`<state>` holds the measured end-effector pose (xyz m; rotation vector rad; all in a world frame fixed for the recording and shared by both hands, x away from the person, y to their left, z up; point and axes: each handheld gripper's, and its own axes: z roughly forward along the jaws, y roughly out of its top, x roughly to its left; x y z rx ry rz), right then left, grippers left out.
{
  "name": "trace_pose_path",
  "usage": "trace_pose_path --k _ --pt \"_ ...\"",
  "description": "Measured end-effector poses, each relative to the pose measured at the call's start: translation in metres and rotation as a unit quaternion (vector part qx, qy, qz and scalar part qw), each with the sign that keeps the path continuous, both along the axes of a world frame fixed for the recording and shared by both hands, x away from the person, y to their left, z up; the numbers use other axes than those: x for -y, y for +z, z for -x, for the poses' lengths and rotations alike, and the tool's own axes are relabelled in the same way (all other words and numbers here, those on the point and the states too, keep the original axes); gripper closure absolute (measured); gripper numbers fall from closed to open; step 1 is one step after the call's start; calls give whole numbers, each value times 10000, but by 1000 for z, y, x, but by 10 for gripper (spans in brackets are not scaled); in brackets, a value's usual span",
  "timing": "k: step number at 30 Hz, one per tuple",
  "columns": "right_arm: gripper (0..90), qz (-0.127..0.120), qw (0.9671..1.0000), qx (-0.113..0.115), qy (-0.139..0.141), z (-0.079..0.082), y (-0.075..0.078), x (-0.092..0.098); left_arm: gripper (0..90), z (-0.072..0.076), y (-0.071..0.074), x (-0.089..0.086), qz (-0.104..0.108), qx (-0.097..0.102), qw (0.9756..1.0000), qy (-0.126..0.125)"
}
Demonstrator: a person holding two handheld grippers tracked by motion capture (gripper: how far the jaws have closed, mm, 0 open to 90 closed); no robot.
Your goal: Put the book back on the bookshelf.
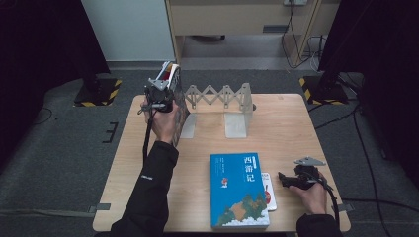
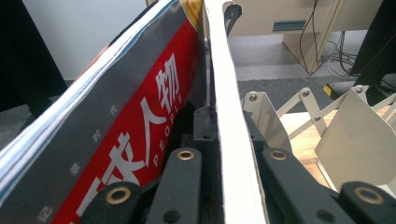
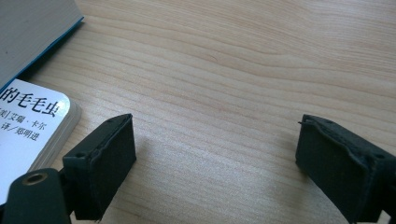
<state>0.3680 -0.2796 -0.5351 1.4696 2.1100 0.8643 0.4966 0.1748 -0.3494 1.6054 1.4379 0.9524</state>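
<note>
A magazine (image 1: pixel 179 101) with a red and grey cover (image 2: pixel 140 126) stands upright at the left end of a grey folding book rack (image 1: pixel 222 101). My left gripper (image 1: pixel 159 94) is at its top edge, jaws shut on a thin white-edged part of the magazine (image 2: pixel 229 116); the red cover leans off to the left of the jaws. The rack's plates (image 2: pixel 355 135) stand just to the right. My right gripper (image 1: pixel 287 178) rests low on the table near the front right, and in its own view the gripper (image 3: pixel 219 158) is open over bare wood with nothing between its fingers.
A blue book (image 1: pixel 239 190) lies flat at the table's front, with a small white book (image 1: pixel 269 192) partly under its right side; that small book (image 3: pixel 28 126) lies just left of my right jaws. The wooden table (image 1: pixel 291 128) ends close behind the rack.
</note>
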Motion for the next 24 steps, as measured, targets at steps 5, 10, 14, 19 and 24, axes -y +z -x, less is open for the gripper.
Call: trace_pose_path --k 5,10,14,19,24 --pt "120 -5 10000 4 -14 0 0 0 791 2 1 -3 -4 -52 10000 -64" --pt "120 -3 10000 13 -19 0 0 -1 713 8 4 -4 -29 -14 9999 -123" --pt "120 -6 10000 3 -10 0 0 0 672 17 7 -6 68 2 9997 -250" --pt "120 -6 10000 9 -11 0 0 -1 626 33 9 -8 131 134 9989 -419" --pt "120 -6 10000 9 -11 0 0 -1 584 45 13 -10 158 257 9980 -563"
